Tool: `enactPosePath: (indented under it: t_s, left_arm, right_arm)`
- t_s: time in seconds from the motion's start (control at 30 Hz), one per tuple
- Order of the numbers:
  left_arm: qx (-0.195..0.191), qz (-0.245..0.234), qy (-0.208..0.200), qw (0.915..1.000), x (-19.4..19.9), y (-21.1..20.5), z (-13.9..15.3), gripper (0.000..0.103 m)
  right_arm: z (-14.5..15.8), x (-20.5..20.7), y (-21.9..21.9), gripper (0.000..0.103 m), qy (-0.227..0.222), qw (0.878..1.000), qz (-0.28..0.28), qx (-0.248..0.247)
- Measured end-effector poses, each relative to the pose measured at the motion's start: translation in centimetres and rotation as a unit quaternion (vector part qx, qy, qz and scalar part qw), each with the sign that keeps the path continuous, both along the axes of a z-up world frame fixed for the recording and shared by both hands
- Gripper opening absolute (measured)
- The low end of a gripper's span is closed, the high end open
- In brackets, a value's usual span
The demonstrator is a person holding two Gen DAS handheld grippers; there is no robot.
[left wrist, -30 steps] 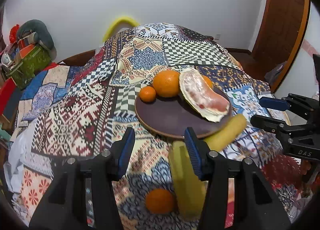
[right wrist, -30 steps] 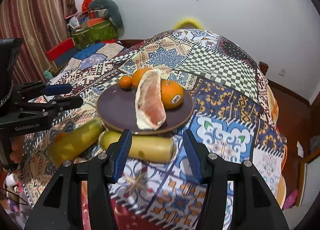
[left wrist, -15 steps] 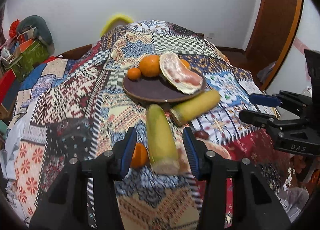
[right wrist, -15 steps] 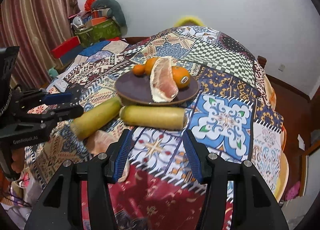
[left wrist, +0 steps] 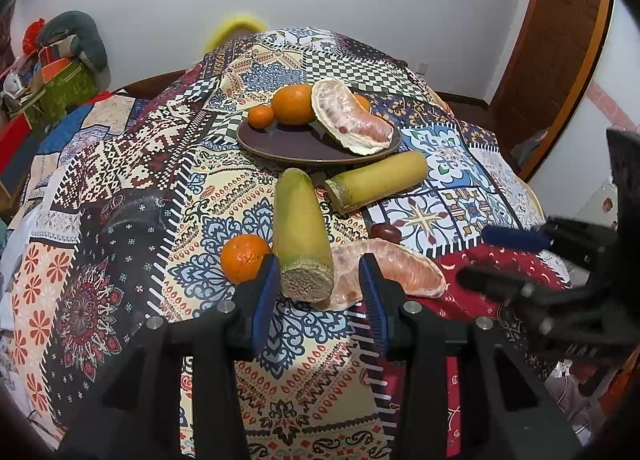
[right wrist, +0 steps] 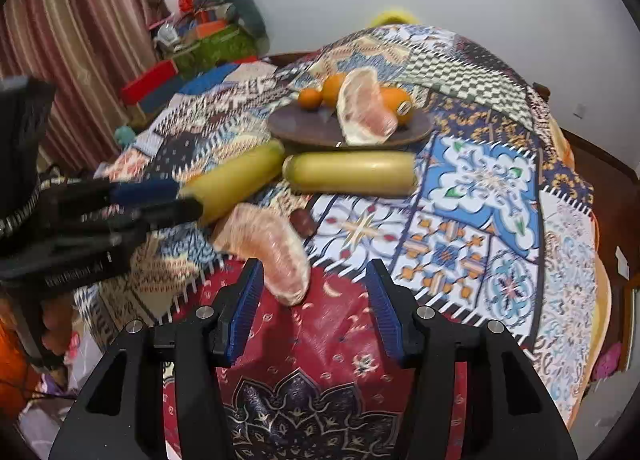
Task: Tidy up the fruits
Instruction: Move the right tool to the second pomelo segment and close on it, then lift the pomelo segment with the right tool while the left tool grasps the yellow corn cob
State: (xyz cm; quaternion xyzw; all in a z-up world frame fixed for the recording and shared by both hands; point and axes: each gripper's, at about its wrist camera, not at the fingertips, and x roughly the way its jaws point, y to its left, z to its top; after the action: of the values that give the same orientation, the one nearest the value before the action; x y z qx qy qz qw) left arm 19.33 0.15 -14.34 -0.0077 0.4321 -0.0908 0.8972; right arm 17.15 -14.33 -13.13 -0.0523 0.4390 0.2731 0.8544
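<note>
Two tongs near the plate (left wrist: pixel 256 142): left tongs (left wrist: pixel 320 284) closing, empty, around cane piece (left wrist: pixel 302 228); right tongs (right wrist: pixel 314 292) open, empty. Next: grip, lift.

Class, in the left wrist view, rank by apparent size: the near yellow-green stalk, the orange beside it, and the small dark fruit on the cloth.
1. Near stalk
2. Orange
3. Small dark fruit
All lie at similar nearness, so the order seems safe.

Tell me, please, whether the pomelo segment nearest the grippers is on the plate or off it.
Off. The near pomelo segment lies on the patterned tablecloth, well short of the brown plate, which holds another pomelo segment.
</note>
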Motion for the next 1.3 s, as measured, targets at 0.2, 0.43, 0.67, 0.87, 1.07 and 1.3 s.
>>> enactPosePath:
  t_s: [0.2, 0.43, 0.67, 0.87, 1.07, 1.3]
  left_arm:
    - [-0.008, 0.012, 0.019, 0.9997, 0.9, 0.6, -1.3, 0.036]
    - [-0.033, 0.012, 0.026, 0.999, 1.5, 1.4, -1.7, 0.035]
    - [-0.022, 0.009, 0.023, 0.9995, 1.5, 1.0, -1.6, 0.035]
    - [-0.03, 0.005, 0.008, 0.9995, 0.0, 1.3, -0.1, 0.035]
    - [-0.023, -0.016, 0.003, 0.9996, -2.6, 0.9, 1.0, 0.035]
    - [-0.017, -0.043, 0.025, 0.9986, -5.6, 0.8, 0.2, 0.035]
  right_arm:
    - [-1.0, 0.2, 1.5, 0.05, 0.007, 1.0, 0.02, -0.007]
    - [-1.8, 0.9, 2.9, 0.046, 0.017, 0.999, 0.032, -0.009]
    - [-2.4, 0.8, 3.2, 0.035, 0.015, 0.999, 0.038, -0.026]
    - [-2.0, -0.2, 1.0, 0.033, 0.022, 1.0, 0.022, -0.004]
    - [-1.5, -1.9, -1.8, 0.033, 0.023, 1.0, -0.011, 0.005]
    - [-0.5, -3.4, -3.9, 0.033, 0.023, 1.0, -0.02, 0.002]
